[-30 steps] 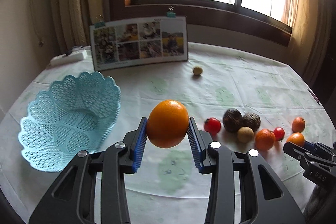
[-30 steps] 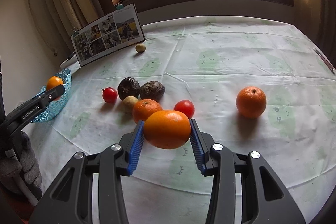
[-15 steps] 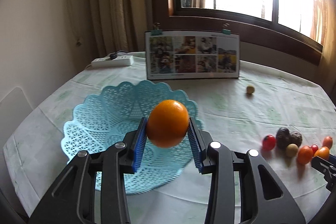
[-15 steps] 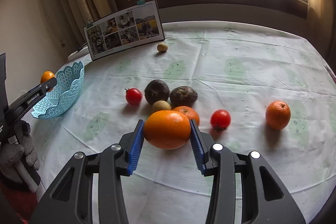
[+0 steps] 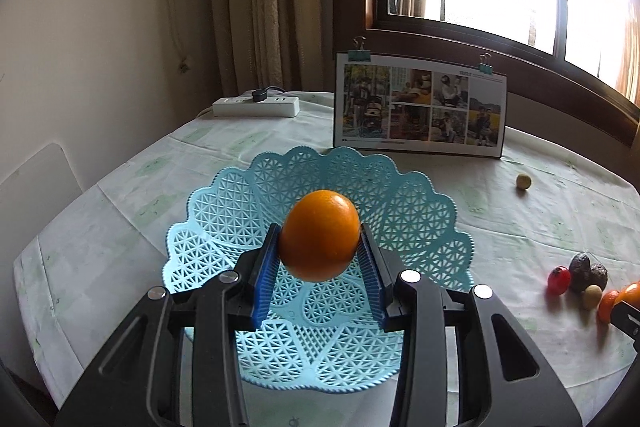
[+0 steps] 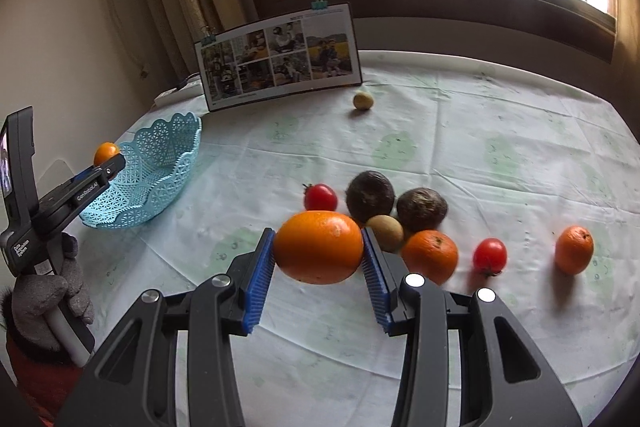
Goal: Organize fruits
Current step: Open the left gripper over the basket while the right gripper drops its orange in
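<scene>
My left gripper point(image 5: 320, 255) clamping an orange point(image 5: 319, 235) above the blue basket point(image 5: 420, 211), my right gripper point(image 6: 318, 263) gripping another orange point(image 6: 318, 247) over the tablecloth point(image 6: 500, 131), tomatoes and avocados just beyond

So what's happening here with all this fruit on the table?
A person is sorting fruit with two handheld tools. The left tool holds a round orange above the empty light-blue lattice plastic basket, not yet released. The right tool grips a second large orange over the table, near the loose tomatoes, avocados and tangerines.
</scene>
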Motion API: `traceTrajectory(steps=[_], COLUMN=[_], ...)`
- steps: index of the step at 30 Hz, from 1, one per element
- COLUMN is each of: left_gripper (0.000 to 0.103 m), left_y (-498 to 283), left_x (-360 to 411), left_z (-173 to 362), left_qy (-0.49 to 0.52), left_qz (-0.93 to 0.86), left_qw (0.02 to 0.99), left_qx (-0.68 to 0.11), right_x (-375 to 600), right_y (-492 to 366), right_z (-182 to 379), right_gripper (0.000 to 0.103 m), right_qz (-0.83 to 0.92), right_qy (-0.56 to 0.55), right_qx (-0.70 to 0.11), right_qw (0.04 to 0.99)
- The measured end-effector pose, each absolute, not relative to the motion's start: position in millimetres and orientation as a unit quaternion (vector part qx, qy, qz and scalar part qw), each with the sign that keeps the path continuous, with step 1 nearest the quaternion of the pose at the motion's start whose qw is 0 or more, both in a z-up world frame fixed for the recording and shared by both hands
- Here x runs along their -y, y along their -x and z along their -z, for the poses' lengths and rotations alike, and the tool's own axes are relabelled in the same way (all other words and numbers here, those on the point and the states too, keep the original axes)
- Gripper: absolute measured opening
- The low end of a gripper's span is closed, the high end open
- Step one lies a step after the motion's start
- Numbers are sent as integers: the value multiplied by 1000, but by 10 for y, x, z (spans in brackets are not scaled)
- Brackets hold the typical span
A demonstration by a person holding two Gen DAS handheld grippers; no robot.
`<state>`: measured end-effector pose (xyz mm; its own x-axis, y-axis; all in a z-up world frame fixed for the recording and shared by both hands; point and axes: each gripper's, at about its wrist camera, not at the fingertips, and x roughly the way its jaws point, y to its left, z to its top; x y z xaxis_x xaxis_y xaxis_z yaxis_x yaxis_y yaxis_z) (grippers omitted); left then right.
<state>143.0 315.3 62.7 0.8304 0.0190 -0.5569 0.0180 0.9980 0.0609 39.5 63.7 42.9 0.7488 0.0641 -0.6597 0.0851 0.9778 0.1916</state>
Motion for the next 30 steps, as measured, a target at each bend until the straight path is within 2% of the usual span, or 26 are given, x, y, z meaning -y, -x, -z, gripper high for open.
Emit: traceTrajectory(steps=[4,6,7,8,12,23,26,30], left_gripper=[41,53,69,80,82,83,89,90], left_y=[-1455,-1449,-1441,-1411,-1325,-1270,-1256,-1241], left_x=[-3258,-3341,-3369,-3409,-3559,-3695,-3704,-3726], left_z=[-612,-611,-620,-636,-668,-667,-674,-683], left_qy=[-18,-2,2,7,23,47,52,59], left_qz=[-14,-26,-33,-46,-97,-129,-133,-136], left_qw=[957,959,960,964,969,967,967,968], left_qx=[-291,-284,-277,-264,-226,-214,-209,-204], right_x=[-796,-877,-932,-983,-1228,-1915,-2041,-2166], right_y=[-502,-555,-591,-609,-751,-1216,-1322,-1431], right_z=[-482,-507,-524,-539,-603,-710,-709,-689], right_gripper=[43,43,43,43,43,43,43,43], right_qz=[-10,-19,-25,-29,-55,-125,-135,-146], right_qy=[-93,-88,-85,-82,-72,-54,-50,-46], right_qx=[-352,-350,-349,-347,-340,-332,-331,-333], right_qw=[931,932,933,934,936,933,933,931])
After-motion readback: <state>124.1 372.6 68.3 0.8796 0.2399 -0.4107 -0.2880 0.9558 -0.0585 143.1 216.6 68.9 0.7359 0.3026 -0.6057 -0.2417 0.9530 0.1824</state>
